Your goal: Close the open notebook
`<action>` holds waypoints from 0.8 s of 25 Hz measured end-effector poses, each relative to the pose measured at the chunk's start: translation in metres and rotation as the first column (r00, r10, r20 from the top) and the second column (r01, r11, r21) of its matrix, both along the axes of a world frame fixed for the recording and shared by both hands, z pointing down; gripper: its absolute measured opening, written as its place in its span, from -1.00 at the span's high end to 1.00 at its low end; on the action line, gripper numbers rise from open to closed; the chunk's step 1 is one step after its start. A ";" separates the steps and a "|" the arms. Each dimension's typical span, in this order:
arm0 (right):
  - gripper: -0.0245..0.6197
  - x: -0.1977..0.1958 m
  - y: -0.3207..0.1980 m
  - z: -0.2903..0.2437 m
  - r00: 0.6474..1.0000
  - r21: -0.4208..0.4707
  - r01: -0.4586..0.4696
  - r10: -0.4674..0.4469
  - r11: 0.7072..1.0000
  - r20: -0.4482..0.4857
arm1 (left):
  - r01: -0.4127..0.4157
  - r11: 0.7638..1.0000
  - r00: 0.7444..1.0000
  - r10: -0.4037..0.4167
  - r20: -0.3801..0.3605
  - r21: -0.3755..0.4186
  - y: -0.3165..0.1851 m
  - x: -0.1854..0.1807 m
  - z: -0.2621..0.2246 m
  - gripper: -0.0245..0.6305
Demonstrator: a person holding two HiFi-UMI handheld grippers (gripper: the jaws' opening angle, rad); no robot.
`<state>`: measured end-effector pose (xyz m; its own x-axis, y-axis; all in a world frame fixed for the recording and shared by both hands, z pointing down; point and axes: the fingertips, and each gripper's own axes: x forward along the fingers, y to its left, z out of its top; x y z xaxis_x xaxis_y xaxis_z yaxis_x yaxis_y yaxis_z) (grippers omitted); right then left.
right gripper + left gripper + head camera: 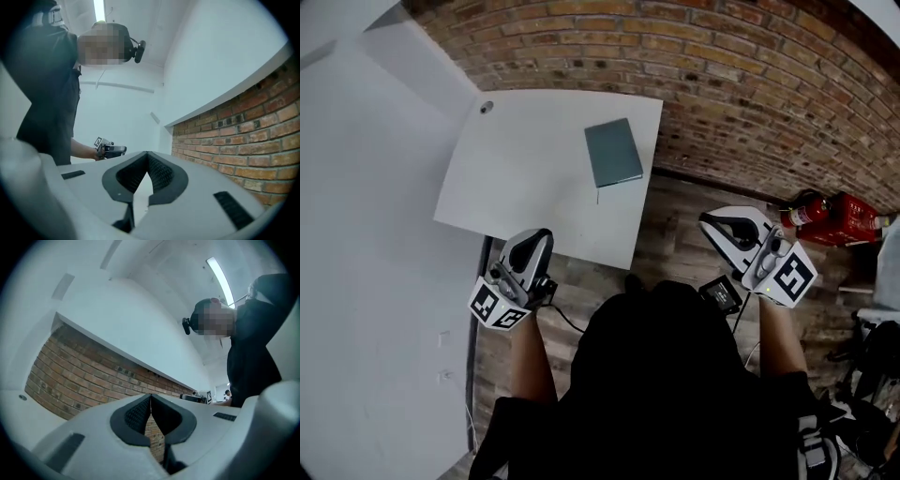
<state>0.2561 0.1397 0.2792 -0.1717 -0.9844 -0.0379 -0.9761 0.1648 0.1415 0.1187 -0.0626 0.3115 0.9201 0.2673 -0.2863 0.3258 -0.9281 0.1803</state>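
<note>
Notebook (613, 152) lies closed and flat on the white table (516, 187), grey-green cover up, in the far right part of the top, close to the right edge. A thin strand pokes out from its near edge onto the tabletop. There is a small dark round spot (487, 108) at the table's far left corner, well apart from the book. My left claw (534, 238) is off the table, held above its near edge, with its marker cube toward me. In the left gripper view the two dark pads meet in a tight line with nothing pinched between them, only the brick wall (722, 84) showing behind. My right claw (706, 221) is over the wooden floor (675, 234) to the right of the table, well apart from the notebook. In the right gripper view its pads touch at the tips, also empty. Neither claw touches the book or the table. On the floor at far right, against the wall, a red fire extinguisher (804, 210) lies beside a red box-shaped thing (855, 221). It is the only likely container I see, and I cannot tell what it holds. My dark top fills the near middle of the head view.
</note>
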 end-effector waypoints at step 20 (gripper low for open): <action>0.90 -0.171 0.220 0.084 0.951 -0.042 -0.125 0.131 0.991 0.278 | -0.341 0.939 0.922 0.342 0.183 -0.040 0.274 -0.096 0.039 0.87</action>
<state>0.0847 0.3596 0.3635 -0.0299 -0.9986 -0.0431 -0.9891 0.0357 -0.1428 0.0225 0.2111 0.3501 0.8102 0.5731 -0.1233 0.5829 -0.7652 0.2735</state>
